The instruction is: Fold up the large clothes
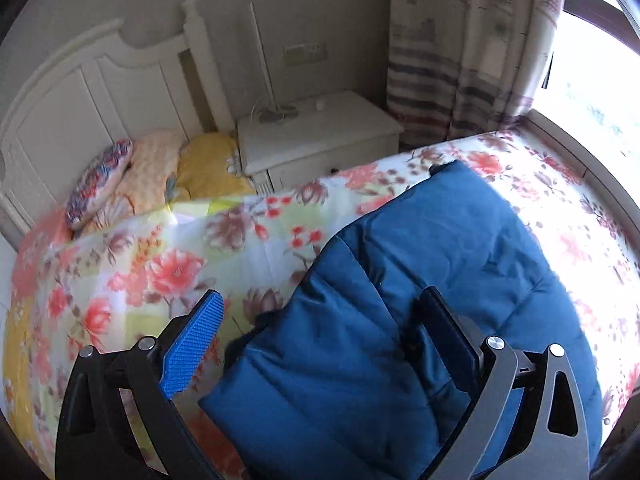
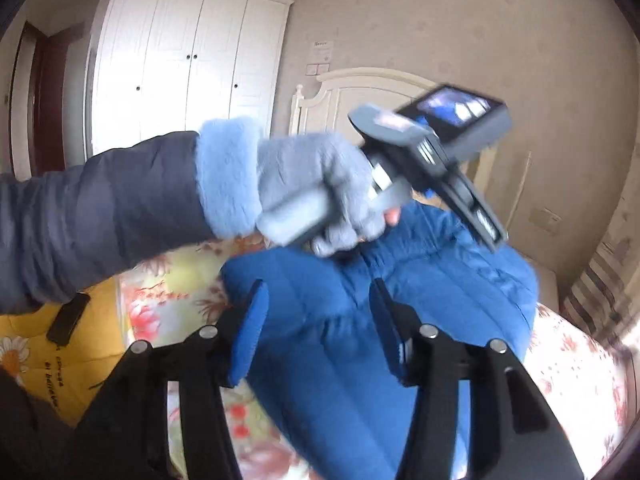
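A blue quilted jacket [image 1: 420, 280] lies spread on the floral bedspread [image 1: 160, 264]. In the left wrist view my left gripper [image 1: 322, 294] stands wide open just above the jacket's near edge. Its blue-padded finger [image 1: 192, 344] is over the bedspread and the other finger [image 1: 444, 328] over the jacket, with nothing pinched. In the right wrist view my right gripper [image 2: 318, 286] hangs over the jacket [image 2: 340, 360], jaws apart and pads [image 2: 248, 336] free of cloth. A gloved hand [image 2: 320, 184] with a dark sleeve crosses above the jacket, holding the left tool.
A white headboard [image 1: 80, 92] and pillows [image 1: 100, 180] stand at the bed's far end. A white nightstand [image 1: 320, 136], a striped curtain [image 1: 460, 60] and a bright window are beyond. A white wardrobe [image 2: 180, 68] lines the wall. A black flat object [image 2: 68, 316] lies on a yellow quilt.
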Tool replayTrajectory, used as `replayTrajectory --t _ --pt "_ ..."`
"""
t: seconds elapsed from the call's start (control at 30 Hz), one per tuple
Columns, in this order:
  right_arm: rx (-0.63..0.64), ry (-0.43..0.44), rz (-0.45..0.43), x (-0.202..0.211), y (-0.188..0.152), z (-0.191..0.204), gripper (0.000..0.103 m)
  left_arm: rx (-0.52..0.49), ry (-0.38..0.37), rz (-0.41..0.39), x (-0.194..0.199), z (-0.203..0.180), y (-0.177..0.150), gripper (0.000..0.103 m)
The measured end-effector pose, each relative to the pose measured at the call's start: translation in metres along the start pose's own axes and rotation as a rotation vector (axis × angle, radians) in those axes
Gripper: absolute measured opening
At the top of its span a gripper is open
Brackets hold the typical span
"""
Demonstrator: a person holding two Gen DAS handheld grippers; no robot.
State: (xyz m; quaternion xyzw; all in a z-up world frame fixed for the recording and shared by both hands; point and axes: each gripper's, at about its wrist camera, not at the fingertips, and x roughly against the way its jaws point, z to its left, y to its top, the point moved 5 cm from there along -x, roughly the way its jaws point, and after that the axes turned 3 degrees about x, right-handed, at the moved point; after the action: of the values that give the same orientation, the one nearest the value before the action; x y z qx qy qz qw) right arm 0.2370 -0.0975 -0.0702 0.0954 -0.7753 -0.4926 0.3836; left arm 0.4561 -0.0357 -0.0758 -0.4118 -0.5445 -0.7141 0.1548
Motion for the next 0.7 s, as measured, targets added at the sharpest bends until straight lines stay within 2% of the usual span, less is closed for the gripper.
replayTrajectory --t 0.07,0.13,0.17,0.23,0.33,0.7 --pt "0.036 0.038 0.078 -0.03 -0.002 0.015 0.052 0.0 0.011 0.009 -0.018 0.004 -0.018 0.099" --pt "0.093 0.024 0.207 -0.065 -0.021 0.03 0.053 0.057 -0.035 -0.025 -0.025 0.012 -0.03 0.099" --pt "0.124 0.002 0.22 -0.073 -0.029 0.035 0.053 0.105 -0.065 -0.028 -0.03 0.02 -0.036 0.099" --pt "0.186 -0.039 0.231 -0.082 -0.04 0.043 0.053 0.156 -0.087 -0.039 -0.037 0.028 -0.042 0.099" --pt "0.213 -0.057 0.256 -0.091 -0.044 0.048 0.053 0.193 -0.101 -0.049 -0.045 0.034 -0.047 0.099" --pt "0.17 -0.019 0.248 -0.111 -0.045 0.042 0.054 0.223 -0.121 -0.052 -0.048 0.037 -0.049 0.099"
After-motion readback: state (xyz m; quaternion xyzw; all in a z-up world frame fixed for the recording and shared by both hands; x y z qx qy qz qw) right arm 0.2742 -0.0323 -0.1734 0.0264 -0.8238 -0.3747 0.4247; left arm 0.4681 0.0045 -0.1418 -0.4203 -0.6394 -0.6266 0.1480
